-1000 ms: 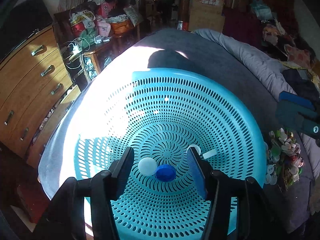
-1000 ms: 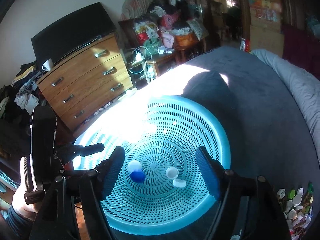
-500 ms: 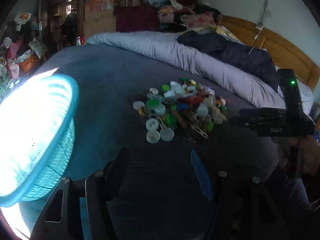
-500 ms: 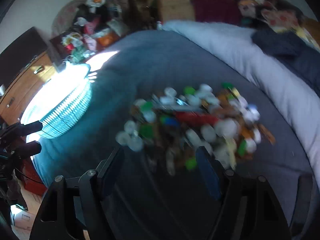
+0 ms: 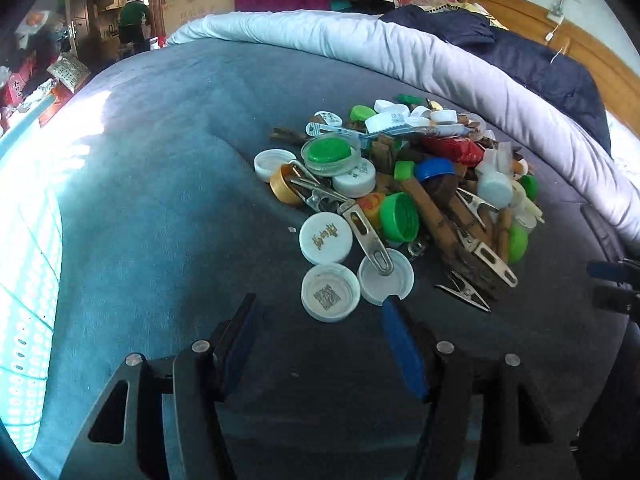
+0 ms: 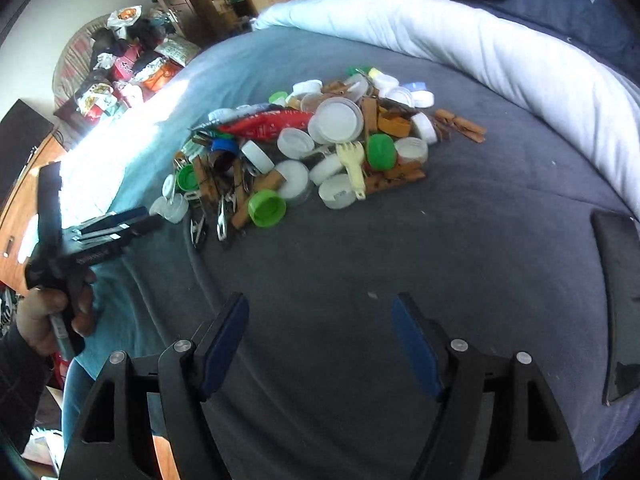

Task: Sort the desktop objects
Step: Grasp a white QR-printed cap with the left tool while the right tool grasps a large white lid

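Both grippers have swung away from the perforated blue basket (image 5: 24, 240), where a second ago they hung over its few caps, to the heap of bottle caps and clothespins (image 5: 400, 192) on the grey bedspread (image 5: 160, 200). The heap lies just ahead of the left gripper (image 5: 320, 320), its nearest white cap (image 5: 330, 293) almost between the fingertips and a second white cap (image 5: 386, 276) touching the right-hand blue pad. That gripper's jaws have just been opening and stand apart, nothing pressed between them. The right gripper (image 6: 320, 312) also gapes empty, with bare bedspread between it and the heap, which lies ahead and slightly to its left. The left hand is judged nearer. The heap's long axis runs away from both grippers towards the pale rolled quilt (image 5: 440, 64). The basket sits at the left gripper's far left.
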A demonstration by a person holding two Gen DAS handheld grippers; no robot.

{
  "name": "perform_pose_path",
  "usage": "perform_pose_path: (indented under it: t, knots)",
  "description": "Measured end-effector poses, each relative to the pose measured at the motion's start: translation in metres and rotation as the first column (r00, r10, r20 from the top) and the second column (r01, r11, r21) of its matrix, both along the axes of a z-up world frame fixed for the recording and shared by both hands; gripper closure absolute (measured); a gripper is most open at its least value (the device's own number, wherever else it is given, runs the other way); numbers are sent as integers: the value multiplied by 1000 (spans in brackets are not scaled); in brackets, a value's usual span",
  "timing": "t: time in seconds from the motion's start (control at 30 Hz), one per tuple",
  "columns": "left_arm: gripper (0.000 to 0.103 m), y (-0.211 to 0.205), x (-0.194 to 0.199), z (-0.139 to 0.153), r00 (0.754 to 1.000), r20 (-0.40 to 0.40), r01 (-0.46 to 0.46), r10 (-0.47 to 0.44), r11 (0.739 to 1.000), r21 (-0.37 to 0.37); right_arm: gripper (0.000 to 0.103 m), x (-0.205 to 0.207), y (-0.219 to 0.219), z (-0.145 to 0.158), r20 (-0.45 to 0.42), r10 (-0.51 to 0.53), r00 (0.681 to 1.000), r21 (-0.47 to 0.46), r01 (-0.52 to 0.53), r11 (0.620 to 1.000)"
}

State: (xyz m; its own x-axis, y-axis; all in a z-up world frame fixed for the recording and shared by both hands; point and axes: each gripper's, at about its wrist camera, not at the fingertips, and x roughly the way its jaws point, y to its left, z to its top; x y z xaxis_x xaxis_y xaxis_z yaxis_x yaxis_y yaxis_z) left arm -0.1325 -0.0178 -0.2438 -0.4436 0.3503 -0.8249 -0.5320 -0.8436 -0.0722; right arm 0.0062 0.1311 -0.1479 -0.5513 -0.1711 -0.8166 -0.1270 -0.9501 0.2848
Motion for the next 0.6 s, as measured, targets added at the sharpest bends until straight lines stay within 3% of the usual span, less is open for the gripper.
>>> perform_pose_path:
  t: [0.1,0.13,0.17,0.4,0.6]
  knots:
    - [43,0,-7,-2,1000,-3,-18,18,1000,2,30,-5,-3,-1,-12,14,1000,-7,-14,1000]
    - [52,-1,-9,-3,1000,-6,-23,23,1000,2,30,-7,-4,-1,-14,18,1000,-7,-18,1000]
    - [74,-2,-10,-2,1000,-8,-28,28,1000,4,30,-8,-4,-1,-15,20,1000,-7,-20,1000]
    - [72,-17,-2,-1,997,-36,-72,74,996,47,36,-14,4,11,-86,24,996,52,-20,998]
    - [72,-22,-4,-5,996,-22,-90,91,995,52,45,-59,28,8,-105,6,994,118,7,993]
